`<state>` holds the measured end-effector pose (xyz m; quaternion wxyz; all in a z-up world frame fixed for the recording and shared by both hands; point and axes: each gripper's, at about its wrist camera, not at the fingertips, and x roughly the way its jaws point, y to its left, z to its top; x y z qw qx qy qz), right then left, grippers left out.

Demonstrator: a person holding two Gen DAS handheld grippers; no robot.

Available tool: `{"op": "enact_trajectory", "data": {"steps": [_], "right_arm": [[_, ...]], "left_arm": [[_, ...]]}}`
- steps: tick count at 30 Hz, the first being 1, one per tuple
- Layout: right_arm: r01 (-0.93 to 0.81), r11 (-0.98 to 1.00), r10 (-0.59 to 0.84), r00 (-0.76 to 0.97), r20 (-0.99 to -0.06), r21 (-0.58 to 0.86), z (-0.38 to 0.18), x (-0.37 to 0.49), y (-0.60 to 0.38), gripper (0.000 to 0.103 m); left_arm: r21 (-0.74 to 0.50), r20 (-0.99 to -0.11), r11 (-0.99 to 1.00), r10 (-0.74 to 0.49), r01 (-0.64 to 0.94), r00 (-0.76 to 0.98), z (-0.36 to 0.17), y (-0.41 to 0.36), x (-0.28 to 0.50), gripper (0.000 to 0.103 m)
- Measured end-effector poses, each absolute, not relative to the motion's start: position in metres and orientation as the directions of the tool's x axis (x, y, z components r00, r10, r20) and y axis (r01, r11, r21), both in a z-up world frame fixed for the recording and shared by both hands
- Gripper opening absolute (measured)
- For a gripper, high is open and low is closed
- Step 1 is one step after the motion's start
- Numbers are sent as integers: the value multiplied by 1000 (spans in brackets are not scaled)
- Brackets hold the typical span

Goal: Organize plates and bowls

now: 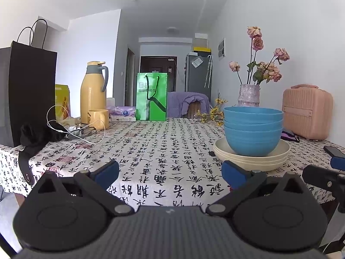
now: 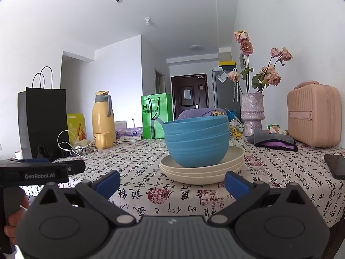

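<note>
Blue bowls sit nested on stacked cream plates, just ahead of the right gripper, whose jaws gape empty. The left gripper, likewise spread, has the pile ahead to its right, probably lining up a lift.

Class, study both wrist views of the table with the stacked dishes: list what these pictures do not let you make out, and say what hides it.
1. Insides of the stacked blue plastic bowls: both views look from too low, so the rims hide them.
2. Tops of the cream round plates in the right wrist view: covered by the bowls.
3. Dark flat phone: cut off at the right edge.
4. Printed text on the green paper bag: too small and partly hidden by its cord.
</note>
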<state>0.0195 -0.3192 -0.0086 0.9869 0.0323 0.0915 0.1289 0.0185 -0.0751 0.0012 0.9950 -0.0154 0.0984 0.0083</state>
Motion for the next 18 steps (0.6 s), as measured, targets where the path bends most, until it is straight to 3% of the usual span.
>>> {"op": "enact_trajectory", "data": {"steps": [18], "right_arm": [[-262,961,275,943,-187,91,-10,21,-319,103]], "left_arm": [[-29,-201,999,15,-21,979,1,-73,19,103]]}}
